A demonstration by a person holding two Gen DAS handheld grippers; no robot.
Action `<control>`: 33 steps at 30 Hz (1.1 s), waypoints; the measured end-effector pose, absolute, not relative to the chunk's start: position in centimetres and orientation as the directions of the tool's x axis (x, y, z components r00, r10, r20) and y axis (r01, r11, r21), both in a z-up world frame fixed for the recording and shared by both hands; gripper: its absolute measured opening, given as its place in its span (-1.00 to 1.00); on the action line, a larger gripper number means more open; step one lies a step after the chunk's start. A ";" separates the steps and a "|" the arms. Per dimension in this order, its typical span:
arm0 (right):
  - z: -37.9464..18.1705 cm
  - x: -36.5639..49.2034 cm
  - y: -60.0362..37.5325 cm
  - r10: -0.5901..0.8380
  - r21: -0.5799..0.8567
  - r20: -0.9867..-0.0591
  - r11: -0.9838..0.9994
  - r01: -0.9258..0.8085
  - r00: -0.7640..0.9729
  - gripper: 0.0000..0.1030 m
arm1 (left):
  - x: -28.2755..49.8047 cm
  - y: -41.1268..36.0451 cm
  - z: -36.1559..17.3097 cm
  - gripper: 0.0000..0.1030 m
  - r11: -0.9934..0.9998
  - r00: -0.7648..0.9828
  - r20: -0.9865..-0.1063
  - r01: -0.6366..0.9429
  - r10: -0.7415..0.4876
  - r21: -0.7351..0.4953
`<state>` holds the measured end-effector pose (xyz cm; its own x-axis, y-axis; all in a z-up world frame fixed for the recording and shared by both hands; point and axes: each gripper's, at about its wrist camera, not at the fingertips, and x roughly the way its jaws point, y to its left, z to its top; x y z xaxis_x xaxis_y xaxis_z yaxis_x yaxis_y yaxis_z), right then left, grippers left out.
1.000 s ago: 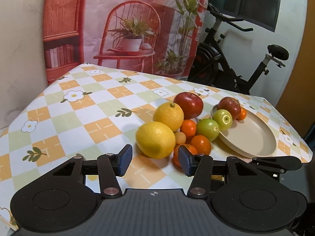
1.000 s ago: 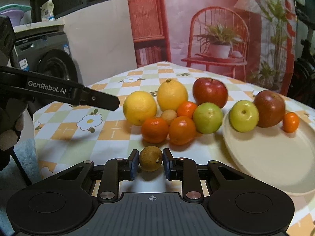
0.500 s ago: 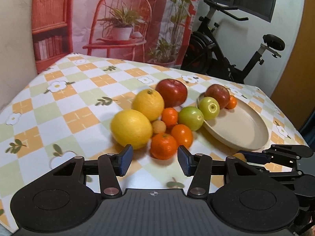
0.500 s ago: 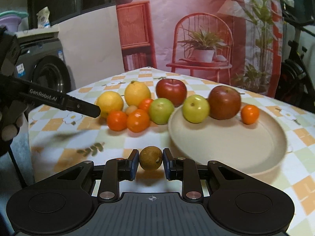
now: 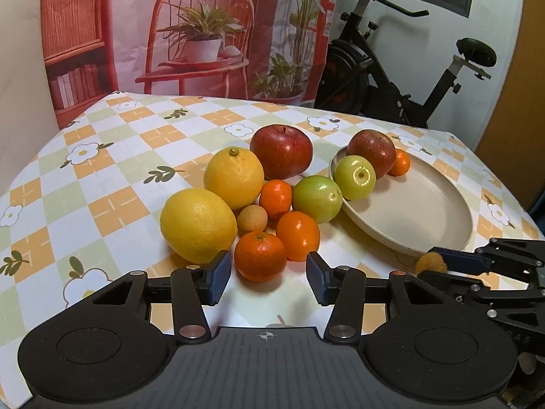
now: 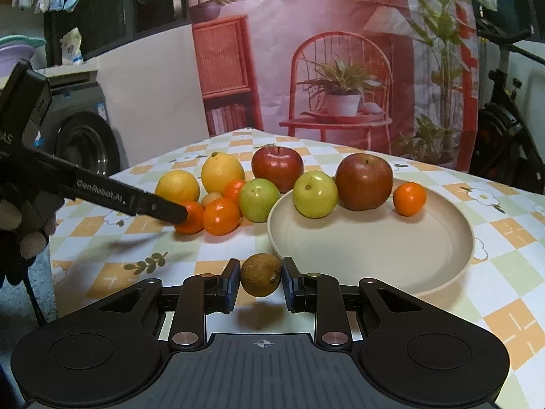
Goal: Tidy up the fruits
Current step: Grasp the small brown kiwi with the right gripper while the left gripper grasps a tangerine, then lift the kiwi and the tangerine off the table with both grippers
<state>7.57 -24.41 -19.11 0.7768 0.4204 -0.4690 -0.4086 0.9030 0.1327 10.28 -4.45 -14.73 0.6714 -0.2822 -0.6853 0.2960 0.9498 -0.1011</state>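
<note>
My right gripper (image 6: 259, 279) is shut on a small brown round fruit (image 6: 261, 274), held just above the table by the near rim of the beige plate (image 6: 374, 259); it also shows in the left wrist view (image 5: 431, 263). On the plate sit a green apple (image 6: 315, 194), a red apple (image 6: 363, 181) and a mandarin (image 6: 409, 199). My left gripper (image 5: 267, 278) is open, its jaws either side of the nearest mandarin (image 5: 260, 255). Behind it lie two lemons (image 5: 198, 225), more mandarins (image 5: 298, 235), a small tan fruit (image 5: 252, 218), a green apple (image 5: 317, 199) and a red apple (image 5: 281, 152).
The table has a checked floral cloth (image 5: 102, 170). Its right edge runs just beyond the plate (image 5: 511, 204). An exercise bike (image 5: 391, 78) stands behind the table, a washing machine (image 6: 81, 136) to the left.
My right gripper has carried the brown fruit rightward to the plate's near rim. My left gripper has moved in on the nearest mandarin, still open.
</note>
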 end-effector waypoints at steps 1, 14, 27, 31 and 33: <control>-19.1 7.4 -24.4 0.415 0.127 -0.465 0.905 -0.405 0.782 -0.53 | 10.3 -4.5 -14.8 -0.01 0.952 0.672 -0.687 0.289 -0.276 -0.099; -18.8 6.8 -24.9 0.402 0.132 -0.420 0.914 -0.383 0.814 -0.53 | 11.1 -4.9 -15.2 -0.08 0.960 0.675 -0.692 0.259 -0.256 -0.103; -18.9 7.3 -25.2 0.411 0.162 -0.429 0.911 -0.379 0.804 -0.53 | 10.0 -4.6 -15.2 -0.31 0.959 0.683 -0.684 0.271 -0.255 -0.087; -19.0 7.4 -24.9 0.409 0.150 -0.438 0.911 -0.384 0.801 -0.53 | 9.6 -4.6 -15.1 -0.32 0.957 0.676 -0.689 0.273 -0.263 -0.097; -19.0 7.4 -24.8 0.407 0.150 -0.439 0.912 -0.381 0.801 -0.53 | 9.3 -4.6 -14.8 -0.32 0.955 0.671 -0.692 0.280 -0.268 -0.099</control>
